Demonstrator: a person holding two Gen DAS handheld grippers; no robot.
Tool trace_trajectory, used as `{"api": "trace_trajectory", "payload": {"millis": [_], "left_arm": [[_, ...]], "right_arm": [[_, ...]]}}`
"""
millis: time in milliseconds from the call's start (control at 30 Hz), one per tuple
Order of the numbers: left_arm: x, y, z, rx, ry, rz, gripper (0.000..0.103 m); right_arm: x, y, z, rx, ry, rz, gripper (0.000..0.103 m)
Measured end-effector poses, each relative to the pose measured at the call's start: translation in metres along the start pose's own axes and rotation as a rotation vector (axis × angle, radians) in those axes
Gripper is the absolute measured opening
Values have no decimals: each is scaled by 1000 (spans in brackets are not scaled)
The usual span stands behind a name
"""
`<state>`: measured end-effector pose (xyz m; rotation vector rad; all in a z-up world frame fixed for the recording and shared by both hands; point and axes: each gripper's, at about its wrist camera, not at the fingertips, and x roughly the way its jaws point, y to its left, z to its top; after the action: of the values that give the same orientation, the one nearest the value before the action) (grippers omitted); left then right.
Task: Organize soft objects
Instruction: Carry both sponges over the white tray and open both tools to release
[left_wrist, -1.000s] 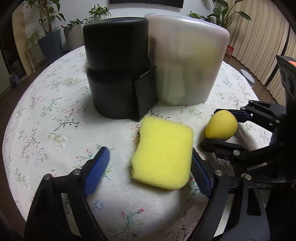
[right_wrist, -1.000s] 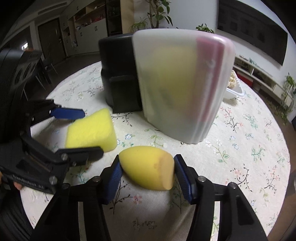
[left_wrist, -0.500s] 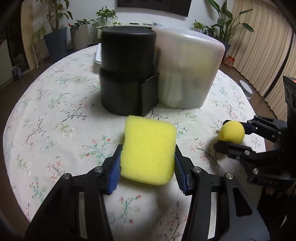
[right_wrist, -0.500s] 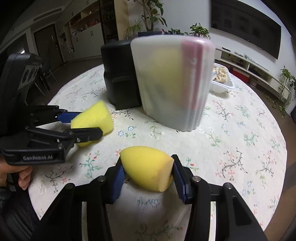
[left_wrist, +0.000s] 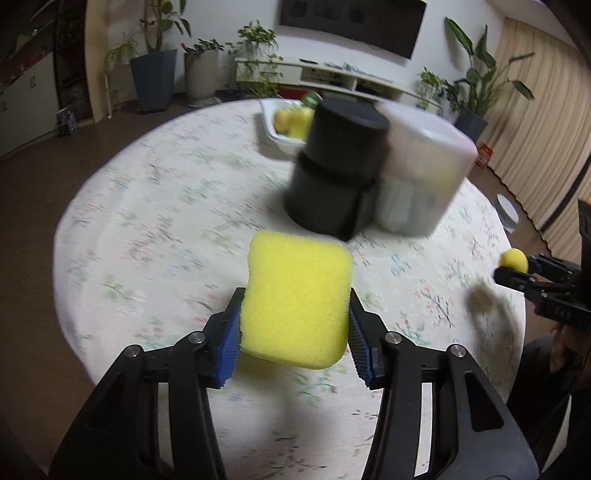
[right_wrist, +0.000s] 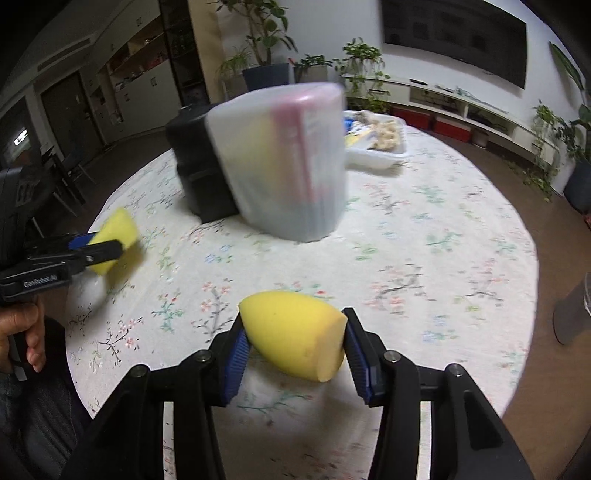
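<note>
Gripping a rectangular yellow sponge (left_wrist: 295, 302) by its two sides, the left gripper (left_wrist: 294, 334) has its blue pads pressed into the foam at the lower centre of the left wrist view, and the sponge is up off the floral tablecloth (left_wrist: 155, 221). In the right wrist view, the right gripper (right_wrist: 293, 350) is clamped the same way on an egg-shaped yellow sponge (right_wrist: 293, 341), low in the middle of the frame and clear of the cloth. Behind both, a black container (left_wrist: 338, 170) stands touching a frosted white one (left_wrist: 421, 173), blurred. A white tray (left_wrist: 277, 129) with yellow pieces sits beyond them, toward the upper centre. At the left edge of the right wrist view, a hand (right_wrist: 22, 332) holds the other gripper's handle.
</note>
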<state>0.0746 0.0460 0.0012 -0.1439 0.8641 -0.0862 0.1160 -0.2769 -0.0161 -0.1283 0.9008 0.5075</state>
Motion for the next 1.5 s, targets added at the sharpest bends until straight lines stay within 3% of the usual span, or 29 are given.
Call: {"api": "trace_trajectory", "payload": {"millis": [533,833,1167,1267,1500], "left_arm": [[-11,84,87,-48,-69,122,48],[16,85,162,46,-72,158,48],[88,40,250,177,-42,88,48],[117,14,272,245,-6,18,48],[180,-29,286,402,117,-30,48]], "right_arm": [[-36,-125,46,115,-33,-210,51],[-17,-180,117,99,-32,-270,51],[40,-182,225,-1,-35,-262,51],[63,-166,255,-64,-33,-237,51],[126,-109,299,-240,7,-130,51]]}}
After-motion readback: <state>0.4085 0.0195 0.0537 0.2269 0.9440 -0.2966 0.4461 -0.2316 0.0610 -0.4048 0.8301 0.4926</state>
